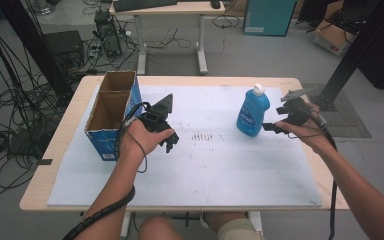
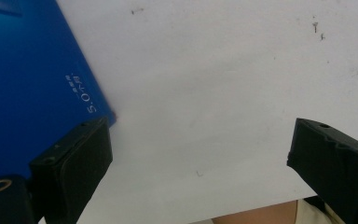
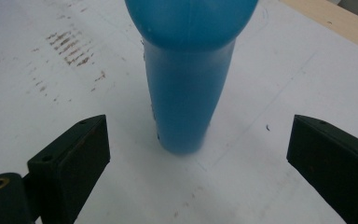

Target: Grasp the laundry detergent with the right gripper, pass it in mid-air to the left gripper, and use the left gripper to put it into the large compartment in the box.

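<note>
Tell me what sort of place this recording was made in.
Probably a lab or workshop: loose cables sprawl over the grey floor, a power strip lies among them, and a desk with a keyboard stands beyond the white-covered table.

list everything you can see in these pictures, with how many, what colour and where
Bottle: one, blue with white cap, upright on the table's right half.
Cardboard box: one, blue outside, brown inside, open top, two compartments, at the table's left edge.
White sheet: one, scuffed, covering the tabletop.
Table: one, light wood.
Second table: one, light top, white legs, behind.
Cables: many, black, on the floor at left.
Left gripper: one, black, jaws open, beside the box.
Right gripper: one, black, jaws open, facing the bottle.
</note>
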A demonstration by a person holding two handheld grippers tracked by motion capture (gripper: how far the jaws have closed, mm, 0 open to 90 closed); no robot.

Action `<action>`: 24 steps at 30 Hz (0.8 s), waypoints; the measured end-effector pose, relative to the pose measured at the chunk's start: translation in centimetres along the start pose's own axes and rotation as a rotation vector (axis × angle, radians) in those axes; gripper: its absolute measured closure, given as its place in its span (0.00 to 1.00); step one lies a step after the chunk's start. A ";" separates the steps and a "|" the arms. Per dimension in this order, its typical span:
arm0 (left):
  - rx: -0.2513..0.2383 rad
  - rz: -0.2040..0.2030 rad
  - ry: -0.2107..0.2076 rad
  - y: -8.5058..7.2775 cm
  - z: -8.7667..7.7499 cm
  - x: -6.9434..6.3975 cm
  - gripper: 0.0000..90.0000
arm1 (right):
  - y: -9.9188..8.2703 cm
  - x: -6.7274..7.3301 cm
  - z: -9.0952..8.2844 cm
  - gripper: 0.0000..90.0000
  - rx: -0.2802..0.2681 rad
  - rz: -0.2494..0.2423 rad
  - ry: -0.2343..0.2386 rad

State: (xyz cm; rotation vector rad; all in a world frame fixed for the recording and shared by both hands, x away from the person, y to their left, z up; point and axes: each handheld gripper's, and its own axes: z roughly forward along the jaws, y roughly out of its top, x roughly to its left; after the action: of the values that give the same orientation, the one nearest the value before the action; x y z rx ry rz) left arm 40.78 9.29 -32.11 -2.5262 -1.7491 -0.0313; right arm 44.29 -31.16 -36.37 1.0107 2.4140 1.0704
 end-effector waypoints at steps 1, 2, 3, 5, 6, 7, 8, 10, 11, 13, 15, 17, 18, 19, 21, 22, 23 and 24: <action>0.002 0.005 0.004 0.1 0.1 -0.2 0.07 | -0.3 0.2 0.6 0.05 -0.027 0.009 -0.004; 0.002 0.005 0.004 0.1 0.1 -0.2 0.07 | -0.3 0.2 0.6 0.05 -0.027 0.009 -0.004; 0.004 0.007 0.011 0.1 0.1 -0.2 0.07 | -0.6 0.3 1.1 0.04 -0.053 0.012 -0.008; 0.014 0.012 0.025 0.3 0.2 -0.3 0.07 | -1.2 0.7 2.2 0.04 -0.104 0.028 -0.008; 0.013 0.009 0.024 0.3 0.3 -0.3 0.07 | -1.4 0.8 2.9 0.04 -0.134 0.037 -0.011; 0.013 0.009 0.022 0.3 0.3 -0.3 0.07 | -1.7 1.0 3.7 0.03 -0.178 0.038 -0.027; 0.013 0.009 0.022 0.3 0.3 -0.3 0.07 | -1.7 1.0 3.7 0.03 -0.178 0.038 -0.027; 0.015 0.009 0.023 0.3 0.3 -0.3 0.07 | -1.9 1.3 4.7 0.03 -0.255 0.056 -0.035; 0.016 0.008 0.022 0.3 0.4 -0.3 0.07 | -1.9 1.3 4.7 0.03 -0.255 0.056 -0.035; 0.017 0.008 0.023 0.3 0.4 -0.3 0.07 | -1.9 1.4 5.4 0.02 -0.310 0.072 -0.027; 0.017 0.009 0.024 0.3 0.4 -0.3 0.07 | -1.9 1.4 5.5 0.02 -0.322 0.073 -0.029; 0.016 0.008 0.022 0.3 0.4 -0.3 0.07 | -1.9 1.6 5.7 0.02 -0.334 0.073 -0.032; 0.017 0.009 0.023 0.3 0.4 -0.3 0.07 | -1.8 1.6 5.7 0.02 -0.339 0.073 -0.035; 0.017 0.009 0.022 0.3 0.3 -0.3 0.07 | -1.8 1.6 5.7 0.02 -0.349 0.075 -0.038; 0.015 0.007 0.023 0.3 0.3 -0.2 0.07 | -1.8 1.6 5.7 0.02 -0.355 0.075 -0.038; 0.014 0.006 0.022 0.3 0.2 -0.2 0.07 | -1.7 1.5 5.6 0.01 -0.358 0.069 -0.045; 0.014 0.006 0.022 0.3 0.2 -0.2 0.07 | -1.7 1.5 5.6 0.01 -0.358 0.069 -0.045; 0.012 0.004 0.019 0.3 0.2 -0.3 0.07 | -1.7 1.5 5.6 0.01 -0.365 0.070 -0.043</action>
State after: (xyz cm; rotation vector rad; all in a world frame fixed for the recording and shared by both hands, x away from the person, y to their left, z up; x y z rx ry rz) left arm 41.00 8.93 -32.32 -2.5120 -1.7324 -0.0443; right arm 45.38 -28.01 -41.39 0.9829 2.0574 1.4320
